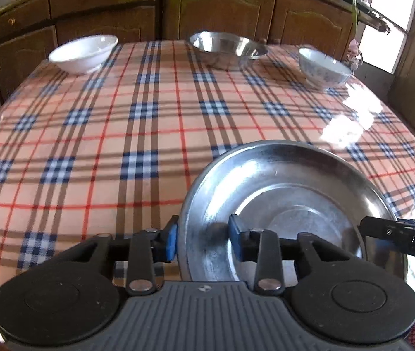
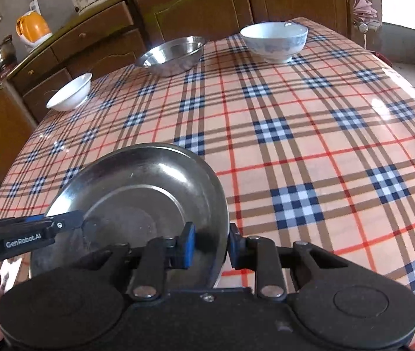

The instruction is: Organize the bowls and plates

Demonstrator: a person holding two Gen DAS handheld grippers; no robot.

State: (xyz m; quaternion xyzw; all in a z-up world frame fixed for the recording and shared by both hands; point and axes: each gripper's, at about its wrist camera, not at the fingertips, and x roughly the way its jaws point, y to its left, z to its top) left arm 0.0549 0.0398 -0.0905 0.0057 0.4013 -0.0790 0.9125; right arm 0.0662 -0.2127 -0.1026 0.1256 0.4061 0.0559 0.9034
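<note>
So the left gripper (image 1: 203, 241) has its blue pads clamped on the left rim of the steel plate (image 1: 289, 193), one pad inside the dish, one outside. The right gripper (image 2: 211, 248) pinches the opposite rim the same way, jaws nearly closed. The plate sits low over the near edge of the checked tablecloth (image 1: 90, 134). Far ahead of the jaws, lined up: a white bowl (image 1: 84, 51), a steel bowl (image 1: 226, 48) and a patterned bowl (image 1: 323, 67).
</note>
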